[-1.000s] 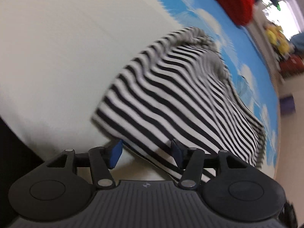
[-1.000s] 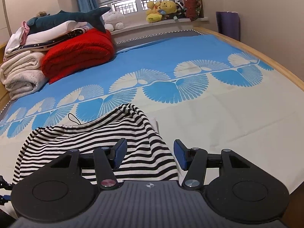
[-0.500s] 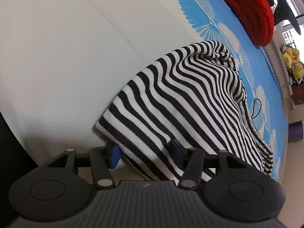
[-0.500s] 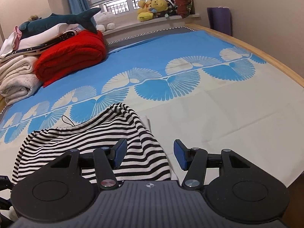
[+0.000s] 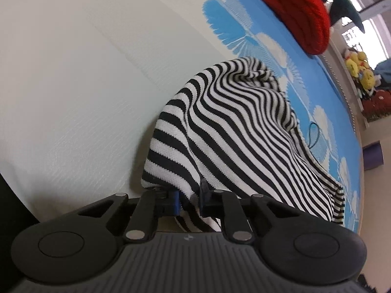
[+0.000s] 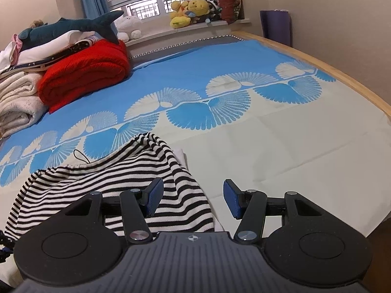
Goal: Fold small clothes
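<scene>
Grip on the near hem comes first: the left gripper [image 5: 188, 201] is closing its jaws on a bunched fold of the striped garment [image 5: 234, 131], and should hold both layers before any lift. The right gripper [image 6: 193, 199] stands apart, empty, at the opposite corner. Garment lies crumpled on the bed sheet [image 6: 281, 151], black-and-white knit, humped in the middle, a thin cord showing at its far edge.

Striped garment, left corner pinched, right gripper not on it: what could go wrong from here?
1. The left gripper is closing on a bunched edge of the striped garment; it may catch several layers and fold crooked.
2. The right gripper stands open over the other edge; lifting one-sided would probably drag the cloth across the bed sheet.
</scene>
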Demonstrator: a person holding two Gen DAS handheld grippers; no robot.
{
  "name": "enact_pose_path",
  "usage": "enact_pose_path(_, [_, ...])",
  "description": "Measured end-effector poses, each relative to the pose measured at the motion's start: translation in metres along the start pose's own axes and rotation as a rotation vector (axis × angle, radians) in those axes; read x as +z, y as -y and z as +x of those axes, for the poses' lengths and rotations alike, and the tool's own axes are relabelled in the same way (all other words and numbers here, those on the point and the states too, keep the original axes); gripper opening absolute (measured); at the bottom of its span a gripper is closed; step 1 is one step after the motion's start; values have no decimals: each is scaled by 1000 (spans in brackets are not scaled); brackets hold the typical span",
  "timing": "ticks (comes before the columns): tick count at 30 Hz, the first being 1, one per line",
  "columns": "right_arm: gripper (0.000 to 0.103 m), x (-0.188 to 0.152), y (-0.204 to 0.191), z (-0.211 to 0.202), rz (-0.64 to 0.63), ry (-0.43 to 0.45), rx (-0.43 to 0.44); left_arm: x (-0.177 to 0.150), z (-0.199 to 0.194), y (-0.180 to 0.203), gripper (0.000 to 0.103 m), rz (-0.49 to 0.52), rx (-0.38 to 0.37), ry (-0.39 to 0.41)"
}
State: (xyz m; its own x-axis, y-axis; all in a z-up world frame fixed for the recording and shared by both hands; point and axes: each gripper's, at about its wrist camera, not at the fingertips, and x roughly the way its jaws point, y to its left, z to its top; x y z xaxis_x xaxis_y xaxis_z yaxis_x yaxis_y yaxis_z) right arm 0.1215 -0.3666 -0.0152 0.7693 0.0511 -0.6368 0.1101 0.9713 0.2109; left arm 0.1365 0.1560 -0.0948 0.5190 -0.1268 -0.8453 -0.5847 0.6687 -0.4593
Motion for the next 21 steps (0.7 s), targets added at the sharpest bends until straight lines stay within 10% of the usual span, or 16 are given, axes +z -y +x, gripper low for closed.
enact_pose_path(10, [56,8,8,-2,115,68,-52,4,-30,-9,14,136,97,91])
enact_pose_path(17, [56,11,26,-6,156,92,-67,-31,-52,66,13,545,269,252])
enact_pose_path(21, [56,14,38,-9,170,100,-78,-73,-72,149,13,769,234,394])
